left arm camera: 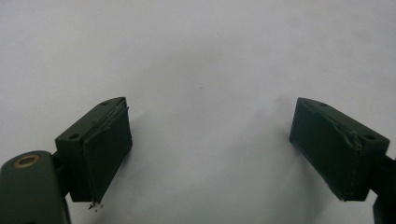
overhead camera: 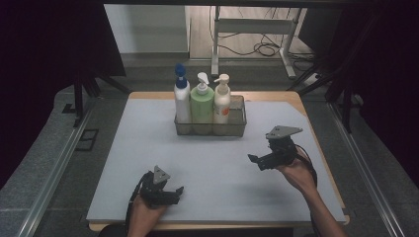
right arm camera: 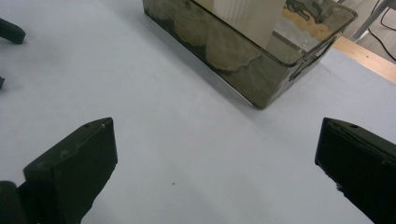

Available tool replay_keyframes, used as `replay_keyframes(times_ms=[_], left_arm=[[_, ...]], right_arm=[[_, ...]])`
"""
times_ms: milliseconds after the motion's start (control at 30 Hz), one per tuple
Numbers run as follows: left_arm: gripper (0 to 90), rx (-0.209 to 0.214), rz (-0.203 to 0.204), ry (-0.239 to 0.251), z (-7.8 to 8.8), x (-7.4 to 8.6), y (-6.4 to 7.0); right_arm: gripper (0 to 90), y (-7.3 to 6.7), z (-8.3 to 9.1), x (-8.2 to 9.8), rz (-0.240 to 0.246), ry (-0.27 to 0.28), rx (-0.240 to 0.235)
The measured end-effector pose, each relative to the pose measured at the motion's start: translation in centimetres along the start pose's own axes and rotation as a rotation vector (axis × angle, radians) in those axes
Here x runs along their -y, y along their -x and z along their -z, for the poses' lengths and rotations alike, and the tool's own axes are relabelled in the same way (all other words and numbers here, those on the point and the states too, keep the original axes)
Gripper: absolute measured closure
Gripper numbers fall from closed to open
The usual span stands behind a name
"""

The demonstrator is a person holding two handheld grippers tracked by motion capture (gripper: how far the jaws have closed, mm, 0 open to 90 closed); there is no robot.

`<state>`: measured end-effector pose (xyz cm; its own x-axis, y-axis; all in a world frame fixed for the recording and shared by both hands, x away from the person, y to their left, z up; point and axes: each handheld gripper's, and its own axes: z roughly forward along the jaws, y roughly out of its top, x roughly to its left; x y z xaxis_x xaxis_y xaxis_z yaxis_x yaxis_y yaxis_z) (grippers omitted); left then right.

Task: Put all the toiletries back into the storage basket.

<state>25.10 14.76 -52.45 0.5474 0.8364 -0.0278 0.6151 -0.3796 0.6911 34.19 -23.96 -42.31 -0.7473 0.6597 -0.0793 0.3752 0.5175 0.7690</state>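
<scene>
Your right gripper (overhead camera: 258, 162) sits over the right side of the grey surface (overhead camera: 212, 173), jaws spread wide apart with nothing between them. It is nearest the clear bin (overhead camera: 237, 129), which stands at the back middle of the surface, well apart from both your grippers. In the right gripper view the bin (right arm camera: 261, 79) lies ahead of the jaws, one corner turned toward them. Inside the bin stand three pump bottles in a row, upright and touching: a white bottle with a blue pump (overhead camera: 181, 96), a green bottle (overhead camera: 201, 101), and a cream bottle (overhead camera: 222, 101). Your left gripper (overhead camera: 170, 192) rests low at the near left edge, jaws also apart, over bare surface.
</scene>
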Motion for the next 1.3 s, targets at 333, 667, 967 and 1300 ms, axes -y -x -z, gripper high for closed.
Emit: replay_keyframes(times_ms=[333, 667, 967, 1300], left_arm=[[12.3, -0.001, -0.002, 0.0, 0.0, 0.0, 0.0], [12.4, 0.0, 0.0, 0.001, 0.0, 0.0, 0.0], [12.4, 0.0, 0.0, 0.001, 0.0, 0.0, 0.0], [12.4, 0.0, 0.0, 0.001, 0.0, 0.0, 0.0]], right_arm=[[0.0, -0.3, 0.9, 2.7, -0.006, -0.015, 0.008], [0.0, -0.6, 1.2, 5.4, -0.024, -0.029, 0.02], [0.0, -0.7, 0.6, 8.1, -0.061, -0.044, 0.009], [0.0, -1.1, -0.4, 10.4, -0.081, -0.085, -0.004]])
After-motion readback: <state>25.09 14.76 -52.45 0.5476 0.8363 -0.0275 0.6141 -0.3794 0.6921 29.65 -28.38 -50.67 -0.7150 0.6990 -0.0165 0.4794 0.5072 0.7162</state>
